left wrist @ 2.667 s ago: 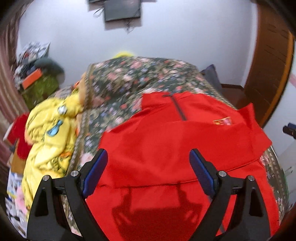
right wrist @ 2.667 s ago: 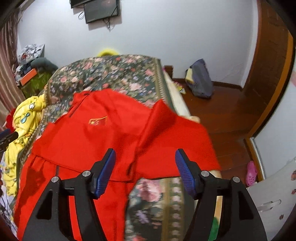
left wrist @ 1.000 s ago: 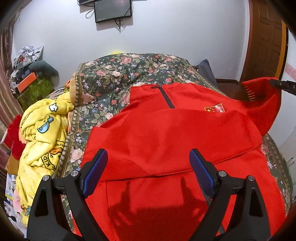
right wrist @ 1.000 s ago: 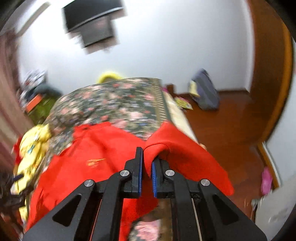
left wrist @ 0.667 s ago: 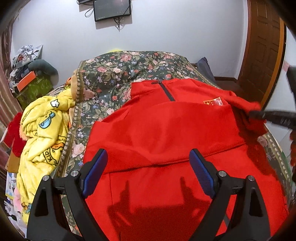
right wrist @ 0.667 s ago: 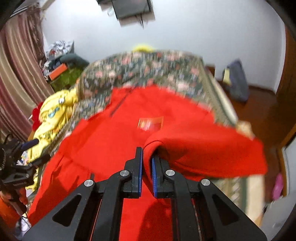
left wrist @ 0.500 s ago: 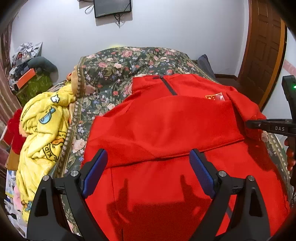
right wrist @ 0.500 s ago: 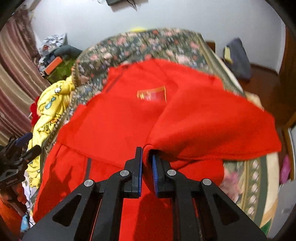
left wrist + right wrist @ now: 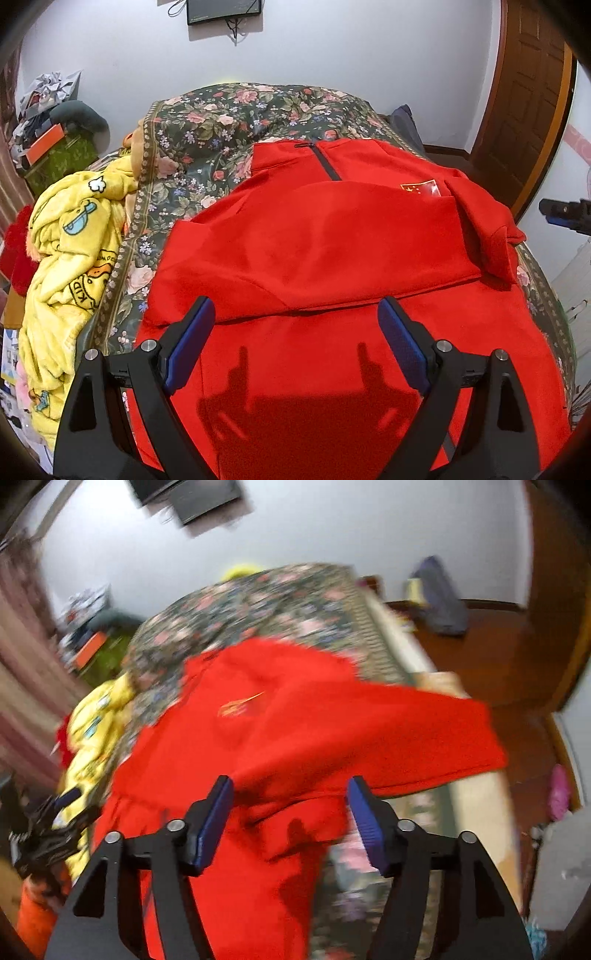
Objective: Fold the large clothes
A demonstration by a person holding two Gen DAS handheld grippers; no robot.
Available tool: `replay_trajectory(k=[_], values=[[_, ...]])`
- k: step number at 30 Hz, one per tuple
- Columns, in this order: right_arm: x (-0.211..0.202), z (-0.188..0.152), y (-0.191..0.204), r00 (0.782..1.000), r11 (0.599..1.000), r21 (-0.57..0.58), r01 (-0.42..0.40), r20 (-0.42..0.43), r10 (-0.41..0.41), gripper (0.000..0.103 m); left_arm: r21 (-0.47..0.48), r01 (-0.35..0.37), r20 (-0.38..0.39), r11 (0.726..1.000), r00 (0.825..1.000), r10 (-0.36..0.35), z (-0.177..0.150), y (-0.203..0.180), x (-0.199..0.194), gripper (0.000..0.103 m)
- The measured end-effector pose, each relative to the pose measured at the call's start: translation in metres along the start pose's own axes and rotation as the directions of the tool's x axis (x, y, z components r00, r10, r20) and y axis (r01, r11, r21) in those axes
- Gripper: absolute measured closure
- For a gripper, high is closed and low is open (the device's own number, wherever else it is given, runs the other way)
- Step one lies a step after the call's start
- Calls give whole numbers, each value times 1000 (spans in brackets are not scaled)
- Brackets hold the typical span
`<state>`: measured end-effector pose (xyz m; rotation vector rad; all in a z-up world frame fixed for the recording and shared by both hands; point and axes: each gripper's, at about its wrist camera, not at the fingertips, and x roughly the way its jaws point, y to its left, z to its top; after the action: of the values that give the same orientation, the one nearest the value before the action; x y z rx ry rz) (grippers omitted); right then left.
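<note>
Left gripper (image 9: 295, 343): nearest in its own view, jaws spread wide with nothing between them, hanging above the near hem area of the red jacket (image 9: 332, 258) and casting a shadow on the cloth. Right gripper (image 9: 290, 819): jaws have just been opening and stand apart; the red cloth lies below and beyond them, not pinched; view blurred. Red jacket: spread face-up across the near half of the bed (image 9: 229, 122), one sleeve (image 9: 314, 240) folded across the chest, the right sleeve (image 9: 487, 229) doubled back at the right edge, collar and dark zip at the far end, a small flag patch (image 9: 421, 188) right of the zip. Bed: covered in a dark floral spread, running away toward the far wall. Yellow printed blanket (image 9: 70, 258): bunched along the left side of the bed. Cluttered heap with an orange box (image 9: 44, 144): far left. Dark screen (image 9: 223, 9): on the far white wall. Wooden door (image 9: 524, 103): far right.
</note>
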<state>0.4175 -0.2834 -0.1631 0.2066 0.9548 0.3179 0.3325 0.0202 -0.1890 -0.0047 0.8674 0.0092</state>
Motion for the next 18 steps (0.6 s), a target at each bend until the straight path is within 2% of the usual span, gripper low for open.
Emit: replay_trajectory(k=[2,4,10,16,18], values=[[2,4,-21,998,996,66,56,16,-57,36,5,-1,-2,1000,1000,1,1,-2,2,13],[8,6,-43,997,988,136,77,10,-80,36,6,1,-6,1000,1000,-1,0,-4,4,13],[44,2,-106,997,924,376,71,-54,-55,35,-13,-15,-25,1000,1000,14,-2,-1,15,13],[71,-2,-135,995,855,515,58,-96,-10,35,-57,-46,-32,997,999,45,-1,10,23,13],[79,-2,-140,996,849,525,67,-86,-26,35,-75,-54,-33,996,998,52,0,14,25,13]])
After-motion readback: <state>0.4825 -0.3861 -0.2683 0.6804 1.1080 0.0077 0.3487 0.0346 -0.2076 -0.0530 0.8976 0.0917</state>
